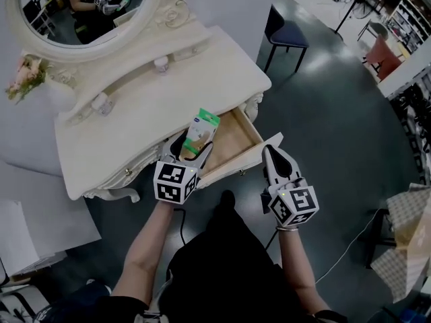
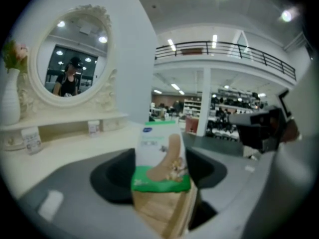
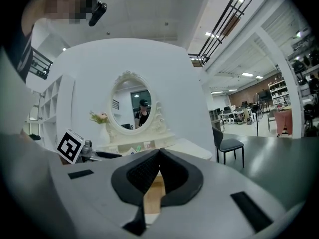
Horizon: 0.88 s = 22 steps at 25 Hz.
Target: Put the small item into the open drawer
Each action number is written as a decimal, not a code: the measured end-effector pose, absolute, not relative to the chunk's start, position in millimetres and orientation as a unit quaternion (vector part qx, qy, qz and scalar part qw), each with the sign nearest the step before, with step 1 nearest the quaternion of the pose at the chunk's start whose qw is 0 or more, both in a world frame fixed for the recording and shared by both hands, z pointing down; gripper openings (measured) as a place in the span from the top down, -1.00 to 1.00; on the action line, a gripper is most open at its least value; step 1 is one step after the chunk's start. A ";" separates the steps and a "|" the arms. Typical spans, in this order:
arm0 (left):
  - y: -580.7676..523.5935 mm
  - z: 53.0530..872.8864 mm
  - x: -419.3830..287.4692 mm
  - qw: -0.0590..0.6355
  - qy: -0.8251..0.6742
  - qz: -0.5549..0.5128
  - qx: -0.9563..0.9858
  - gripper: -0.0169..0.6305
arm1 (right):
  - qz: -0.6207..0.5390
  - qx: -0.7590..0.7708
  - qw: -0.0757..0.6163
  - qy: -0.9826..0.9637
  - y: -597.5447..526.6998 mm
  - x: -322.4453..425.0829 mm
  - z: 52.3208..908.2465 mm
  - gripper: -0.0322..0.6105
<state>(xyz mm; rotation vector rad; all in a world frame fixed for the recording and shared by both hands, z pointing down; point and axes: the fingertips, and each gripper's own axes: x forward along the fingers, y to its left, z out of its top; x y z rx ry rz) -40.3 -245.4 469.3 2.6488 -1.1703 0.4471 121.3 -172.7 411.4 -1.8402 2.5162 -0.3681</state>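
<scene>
My left gripper (image 1: 194,145) is shut on a small flat packet (image 1: 201,132) with a green and white card, held upright over the open wooden drawer (image 1: 232,136) of the cream dressing table (image 1: 135,106). In the left gripper view the packet (image 2: 162,158) stands between the jaws above the drawer's wood. My right gripper (image 1: 275,159) is shut with nothing in it, and it hovers by the drawer's front right corner. Its closed jaws (image 3: 158,156) touch at the tips, with drawer wood showing below them.
An oval mirror (image 1: 84,9) stands at the back of the table, a flower vase (image 1: 30,79) beside it and small jars (image 1: 101,103) on the shelf. A dark chair (image 1: 286,36) is beyond the table on the grey floor. A cable (image 1: 350,244) runs at right.
</scene>
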 end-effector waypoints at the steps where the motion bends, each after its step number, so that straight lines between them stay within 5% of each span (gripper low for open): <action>1: -249.1 471.8 -33.6 0.105 -0.390 0.157 0.901 -0.06 | -0.119 -0.588 0.001 0.800 -176.1 126.2 412.7 0.91; 22: -282.5 561.3 67.5 0.090 -0.244 0.290 0.921 -0.06 | -0.163 -0.622 -0.006 0.765 -213.1 190.3 448.8 0.91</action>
